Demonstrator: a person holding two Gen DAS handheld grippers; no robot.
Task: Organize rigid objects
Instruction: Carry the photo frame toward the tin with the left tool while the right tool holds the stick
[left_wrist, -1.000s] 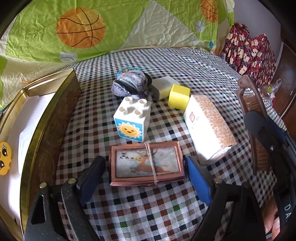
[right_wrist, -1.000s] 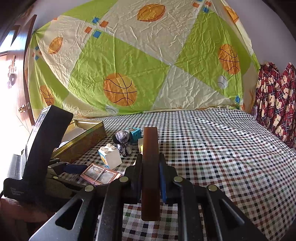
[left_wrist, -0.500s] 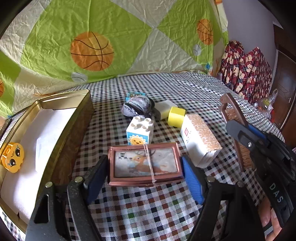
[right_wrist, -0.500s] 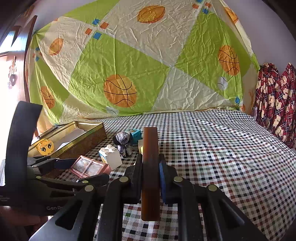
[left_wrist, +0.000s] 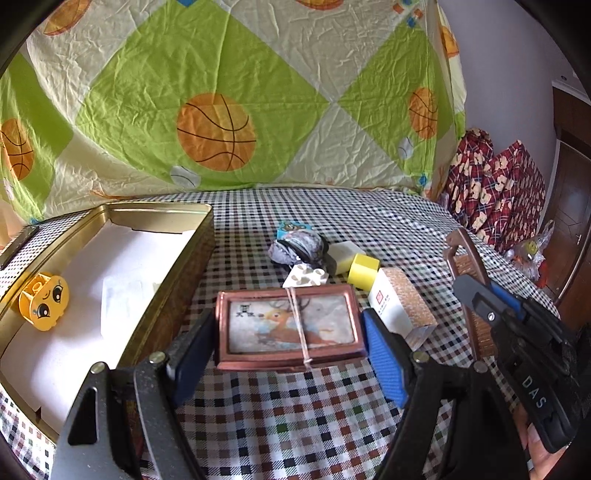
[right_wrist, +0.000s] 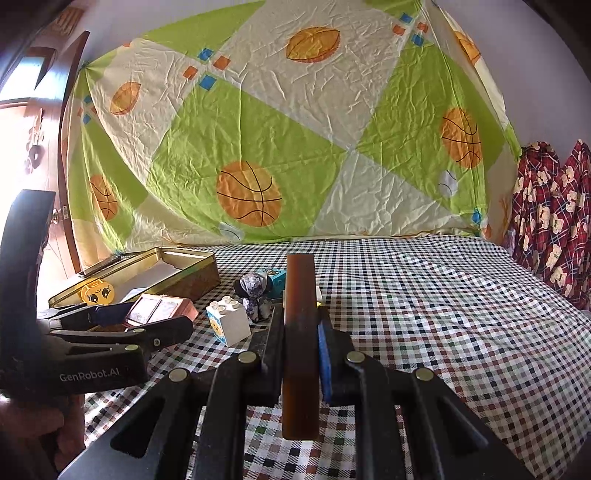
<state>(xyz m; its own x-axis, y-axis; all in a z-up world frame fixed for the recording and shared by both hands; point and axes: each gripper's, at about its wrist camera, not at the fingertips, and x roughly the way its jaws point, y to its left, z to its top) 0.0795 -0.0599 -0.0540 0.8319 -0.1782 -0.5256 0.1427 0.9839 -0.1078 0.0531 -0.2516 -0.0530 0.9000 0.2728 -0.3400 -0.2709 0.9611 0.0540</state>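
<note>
A checked cloth (left_wrist: 295, 424) covers the bed under a basketball-print sheet (left_wrist: 221, 110). Beside the gold tin (left_wrist: 177, 266), the left gripper (left_wrist: 288, 354) clamps the deer-picture box (left_wrist: 290, 325); the right gripper (right_wrist: 299, 343) pinches a brown brush (right_wrist: 300, 332).

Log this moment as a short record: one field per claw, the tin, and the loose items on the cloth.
left claw: clamped on the copper picture box, lifted off the checked cloth
right claw: shut on a brown wooden brush, held on edge
gold tin: open, white liner, yellow face toy inside
loose on cloth: white sun block, yellow cube, patterned carton, grey figure
</note>
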